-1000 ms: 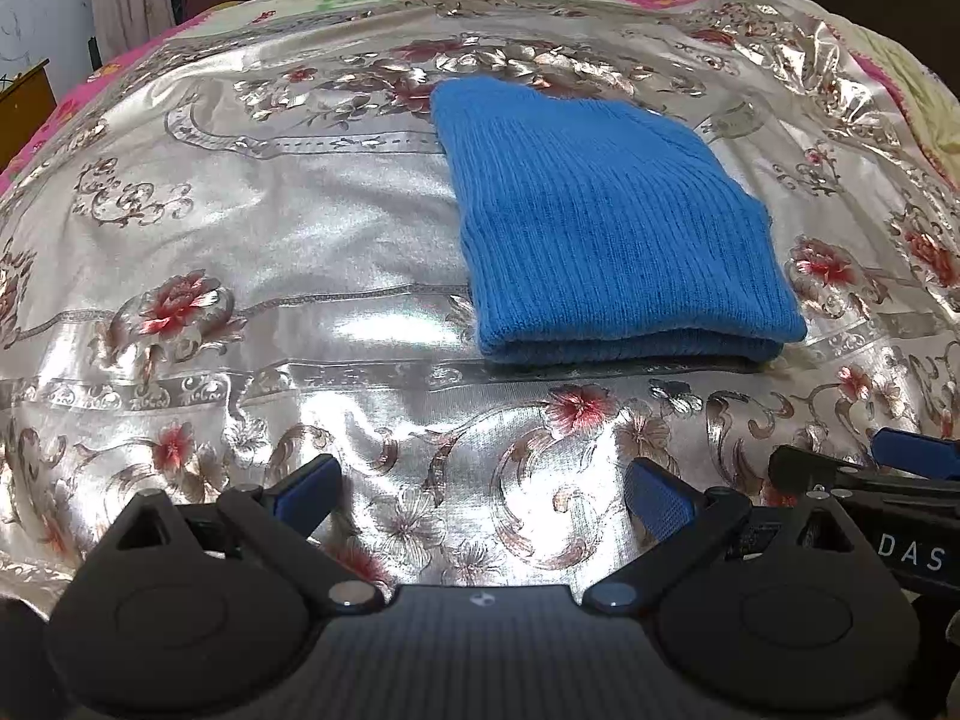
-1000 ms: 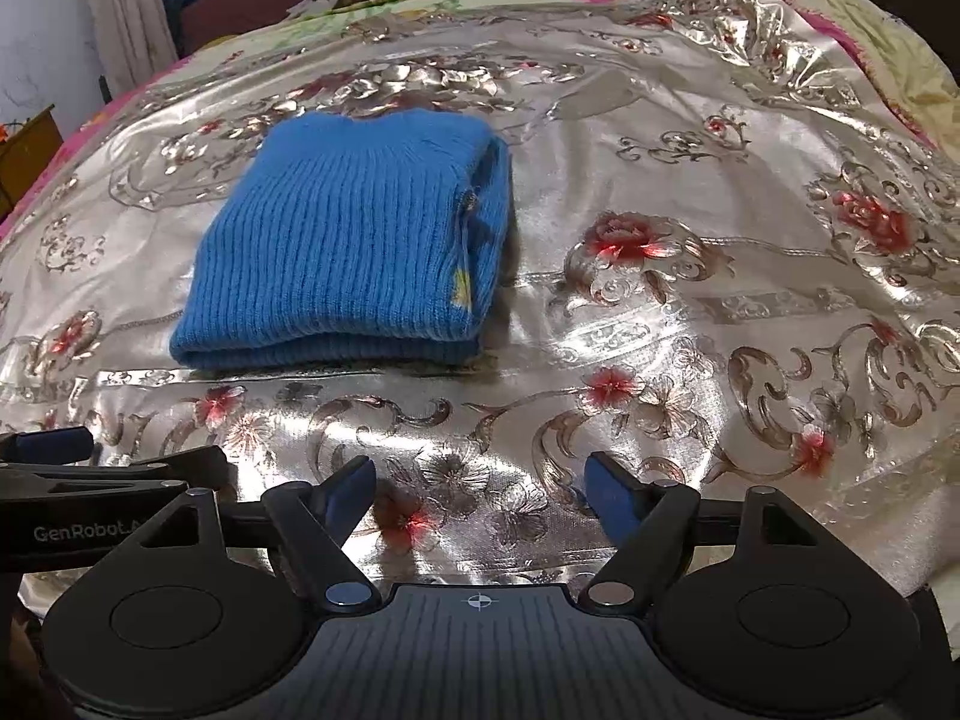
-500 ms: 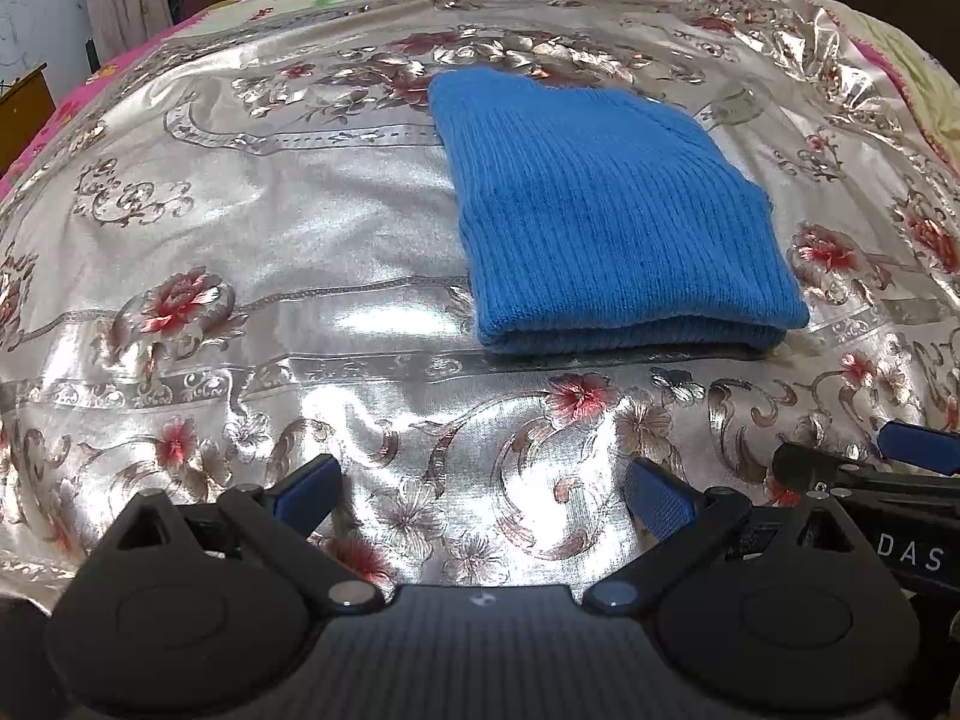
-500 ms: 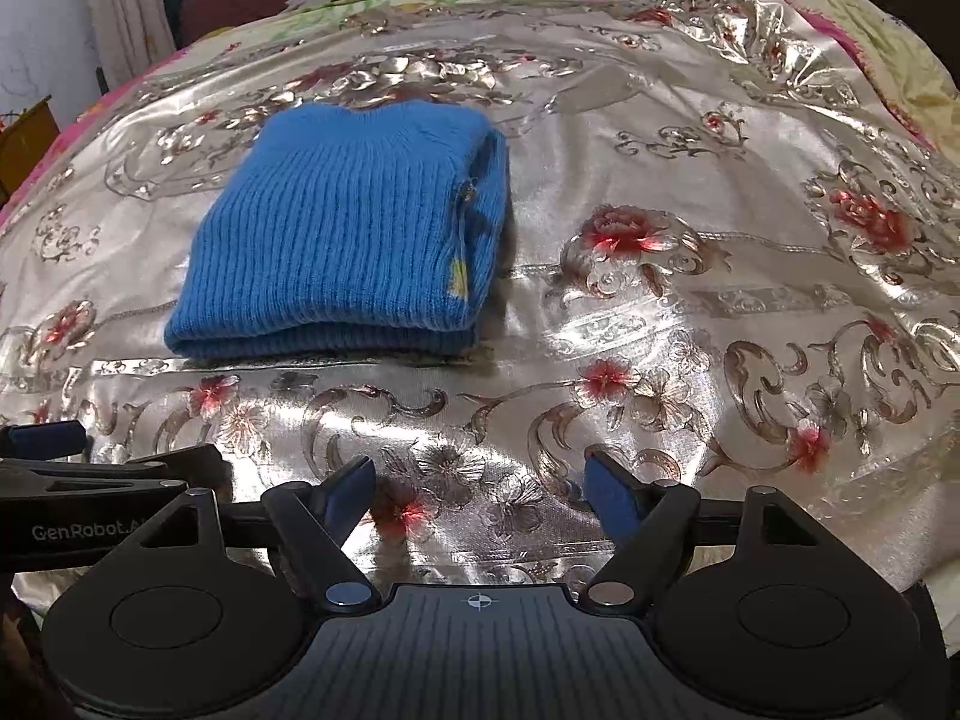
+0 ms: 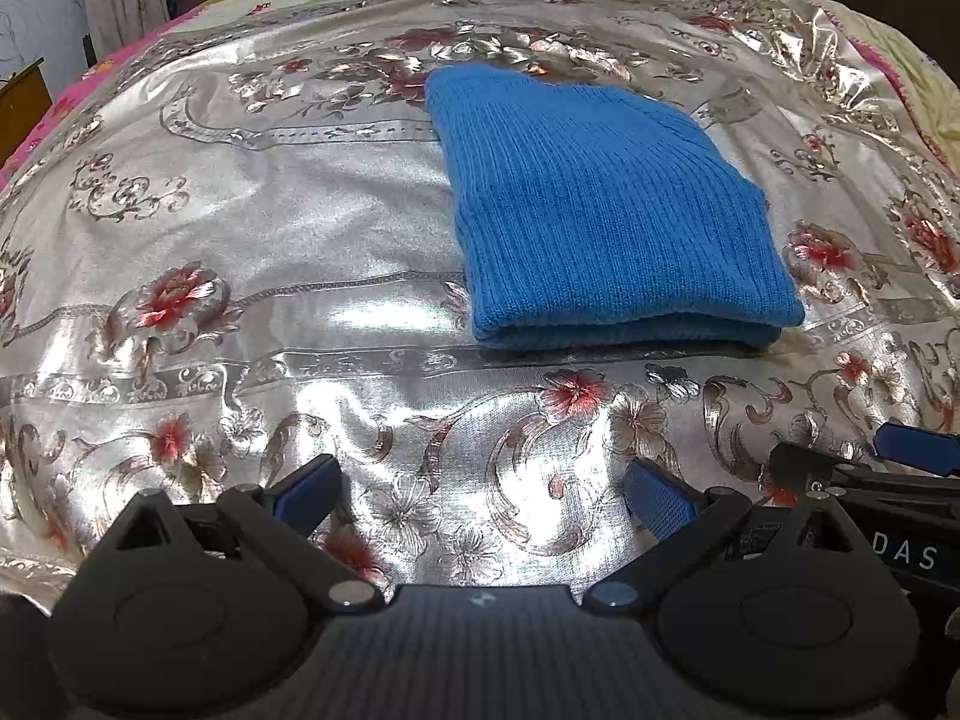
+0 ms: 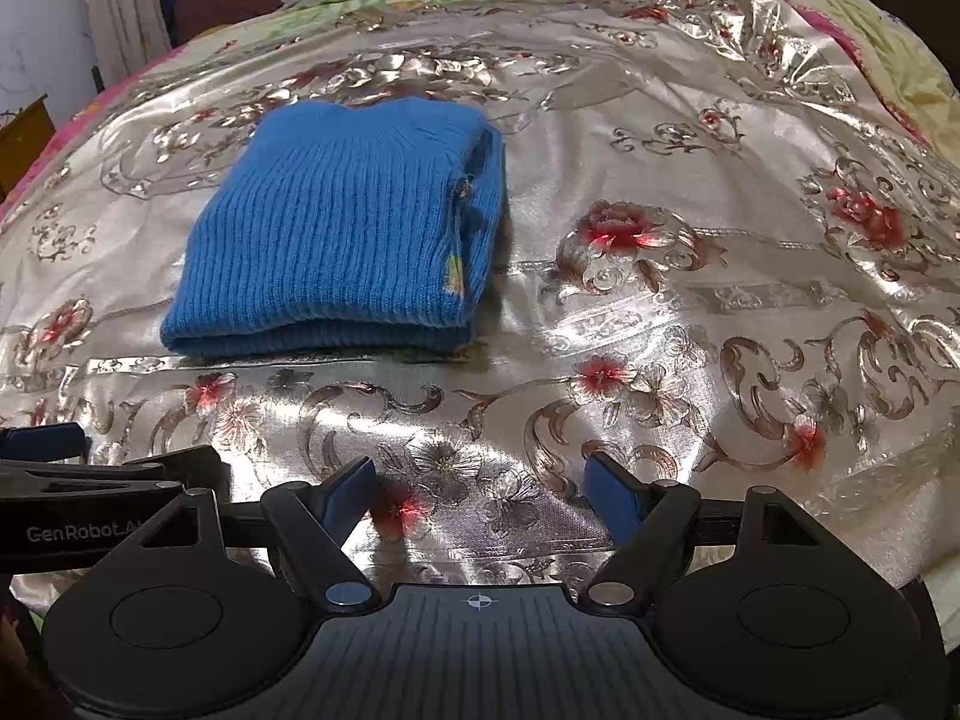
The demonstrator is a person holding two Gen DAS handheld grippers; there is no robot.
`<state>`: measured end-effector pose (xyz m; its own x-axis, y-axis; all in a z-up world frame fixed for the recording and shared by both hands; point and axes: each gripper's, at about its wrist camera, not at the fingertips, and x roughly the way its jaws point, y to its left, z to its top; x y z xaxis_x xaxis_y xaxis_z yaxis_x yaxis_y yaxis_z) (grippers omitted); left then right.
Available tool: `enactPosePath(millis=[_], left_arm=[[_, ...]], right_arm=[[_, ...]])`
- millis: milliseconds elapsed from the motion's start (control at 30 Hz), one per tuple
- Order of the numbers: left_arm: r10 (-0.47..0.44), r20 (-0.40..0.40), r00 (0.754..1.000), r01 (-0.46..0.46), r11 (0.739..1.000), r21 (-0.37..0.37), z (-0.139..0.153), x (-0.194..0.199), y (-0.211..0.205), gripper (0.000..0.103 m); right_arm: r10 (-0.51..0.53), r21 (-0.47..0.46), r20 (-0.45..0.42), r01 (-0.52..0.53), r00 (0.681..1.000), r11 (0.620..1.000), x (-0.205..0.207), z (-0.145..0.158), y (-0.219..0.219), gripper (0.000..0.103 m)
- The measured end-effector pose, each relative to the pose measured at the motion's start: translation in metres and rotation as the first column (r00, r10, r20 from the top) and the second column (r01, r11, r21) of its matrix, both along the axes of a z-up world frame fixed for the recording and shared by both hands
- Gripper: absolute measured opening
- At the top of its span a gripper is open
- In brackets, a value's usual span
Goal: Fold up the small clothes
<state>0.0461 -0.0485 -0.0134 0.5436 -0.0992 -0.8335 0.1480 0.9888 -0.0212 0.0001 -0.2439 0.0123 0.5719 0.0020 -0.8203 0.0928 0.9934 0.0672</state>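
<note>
The blue knitted sweater (image 5: 606, 222) lay folded on the shiny floral bedcover (image 5: 240, 228), its inner layers hidden. The left gripper (image 5: 480, 492) and the right gripper (image 6: 480, 489) were both wide open, empty, well apart from it.

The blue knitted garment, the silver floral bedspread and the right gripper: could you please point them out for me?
blue knitted garment (image 6: 336, 228), right wrist view, middle of its ribbed top layer.
silver floral bedspread (image 6: 690, 252), right wrist view, bare patch beside the garment.
right gripper (image 6: 480, 489), right wrist view, midway between its open fingertips.
</note>
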Motion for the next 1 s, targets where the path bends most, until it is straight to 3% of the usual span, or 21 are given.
enactPosePath(millis=[1000], left_arm=[[-0.001, 0.004, 1.000, 0.001, 1.000, 0.006, 0.0010, -0.0024, -0.0009, 0.103]], right_arm=[[-0.002, -0.003, -0.004, 0.002, 1.000, 1.000, -0.0009, -0.0013, -0.0008, 0.079]])
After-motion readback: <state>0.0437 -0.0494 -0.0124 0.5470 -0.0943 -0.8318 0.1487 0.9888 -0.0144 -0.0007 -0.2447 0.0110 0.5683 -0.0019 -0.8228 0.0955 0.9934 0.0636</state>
